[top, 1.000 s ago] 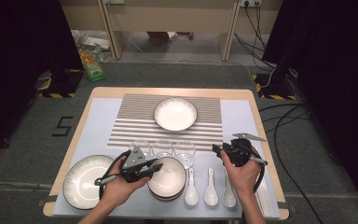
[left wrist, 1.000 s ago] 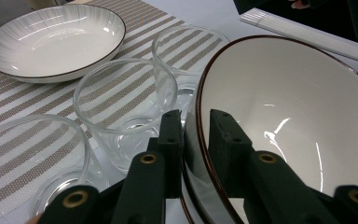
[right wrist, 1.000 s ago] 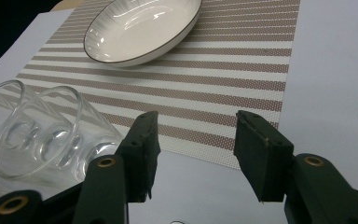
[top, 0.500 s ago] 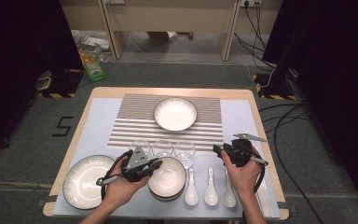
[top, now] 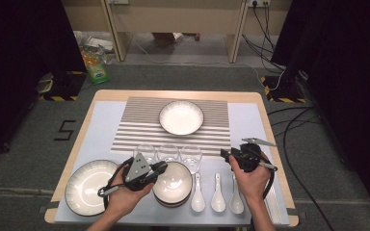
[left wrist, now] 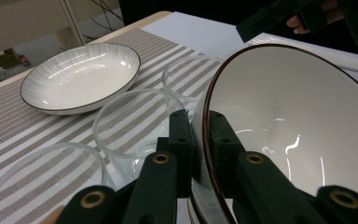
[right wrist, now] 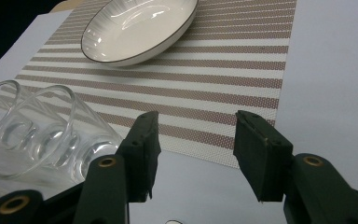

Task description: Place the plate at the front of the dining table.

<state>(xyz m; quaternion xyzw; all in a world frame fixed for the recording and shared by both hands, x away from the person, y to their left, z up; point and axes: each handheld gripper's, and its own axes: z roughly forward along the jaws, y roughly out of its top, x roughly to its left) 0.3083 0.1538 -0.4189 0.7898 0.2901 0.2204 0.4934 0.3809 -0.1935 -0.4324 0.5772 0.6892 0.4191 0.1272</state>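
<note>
**Q:** what's the risky bit here?

**A:** My left gripper (left wrist: 199, 140) has just been closing and now it's clamped on the rim of the top bowl (top: 173, 180) of a little stack, one jaw inside the wall, one outside. That's a thin pinch on glazed ceramic, so I reckon the bowl could tip or slip out as I lift, since all the weight hangs off one edge. The three glasses (top: 168, 154) sit just beside it at 12 o'clock, easy to knock if it swings.

**Q:** where's the stack, and the other hand?

**A:** Near edge of the surface (top: 250, 125), around 6 o'clock from the striped mat (top: 139, 125), big plate (top: 87, 185) at its 9, three spoons (top: 217, 195) at its 3. My right gripper (right wrist: 193, 149) hangs over the surface past the spoons, jaws wide apart, gripping nothing
</note>
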